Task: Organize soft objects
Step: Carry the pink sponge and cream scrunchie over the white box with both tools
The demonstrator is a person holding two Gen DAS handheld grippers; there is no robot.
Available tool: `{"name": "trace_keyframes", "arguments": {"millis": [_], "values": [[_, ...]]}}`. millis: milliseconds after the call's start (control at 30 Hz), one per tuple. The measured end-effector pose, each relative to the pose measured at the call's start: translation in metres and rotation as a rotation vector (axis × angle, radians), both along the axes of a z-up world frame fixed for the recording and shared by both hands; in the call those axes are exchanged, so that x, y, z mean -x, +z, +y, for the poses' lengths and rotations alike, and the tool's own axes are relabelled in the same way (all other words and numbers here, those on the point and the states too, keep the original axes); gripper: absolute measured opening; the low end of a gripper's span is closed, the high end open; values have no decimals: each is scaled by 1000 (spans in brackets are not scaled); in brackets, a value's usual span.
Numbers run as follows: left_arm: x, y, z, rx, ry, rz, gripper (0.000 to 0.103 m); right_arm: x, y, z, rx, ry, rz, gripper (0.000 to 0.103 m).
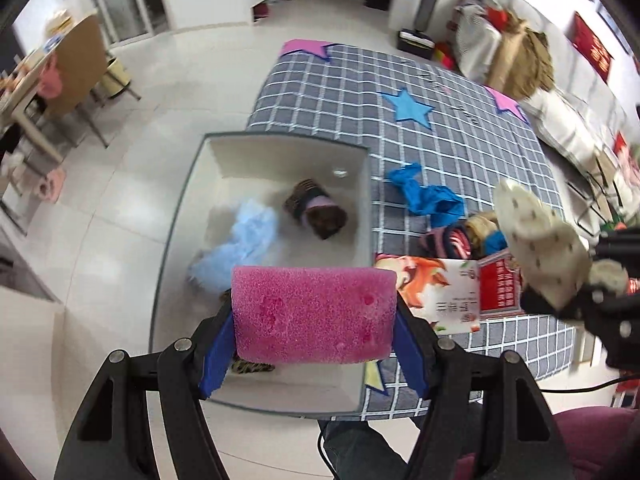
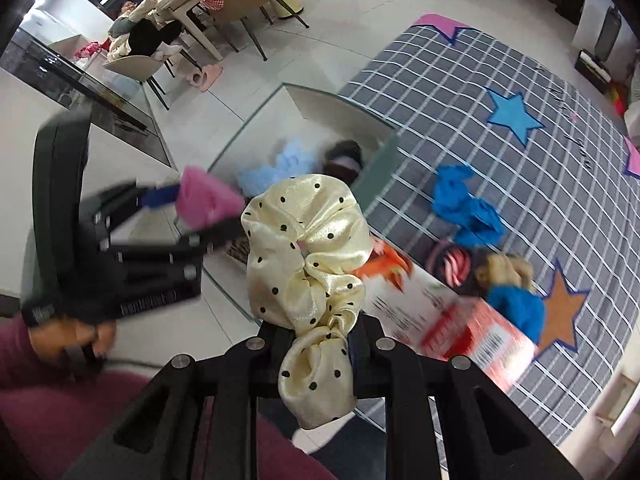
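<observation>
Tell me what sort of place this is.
Probably a home living and dining room: a dining table with chairs, slippers on the tiled floor, and a checked blanket with stars spread out for sorting.

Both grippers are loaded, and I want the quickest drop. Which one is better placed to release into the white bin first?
Left, probably. The left gripper holds the pink sponge above the bin; the right gripper holds its scrunchie nearer the bin's edge.

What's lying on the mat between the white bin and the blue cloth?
Nothing: in the left wrist view only bare checked mat separates the white bin from the blue cloth.
</observation>
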State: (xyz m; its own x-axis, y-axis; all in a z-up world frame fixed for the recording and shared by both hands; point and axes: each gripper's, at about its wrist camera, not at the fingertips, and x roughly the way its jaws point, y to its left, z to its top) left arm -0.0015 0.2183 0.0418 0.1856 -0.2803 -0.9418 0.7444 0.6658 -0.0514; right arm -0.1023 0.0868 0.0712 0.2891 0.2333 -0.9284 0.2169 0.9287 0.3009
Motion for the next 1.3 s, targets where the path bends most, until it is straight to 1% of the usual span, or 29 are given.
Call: {"name": "trace_keyframes", "arguments": {"millis": [133, 267, 467, 800, 1300], "values": [[-6, -4, 12, -11, 44, 9, 73, -27, -3, 5, -6, -14, 1, 20], [-6, -7, 19, -21, 59, 16, 73, -38, -8, 15, -15, -31, 4, 20], [-3, -12, 20, -30, 65, 34, 73, -34, -24, 22, -34, -15, 56, 20], [4, -9, 11, -27, 22, 23, 73, -28, -23, 21, -18, -26, 48, 20], [2, -12, 17, -28, 41, 36, 73, -28, -27, 23, -24, -24, 59, 20]]}}
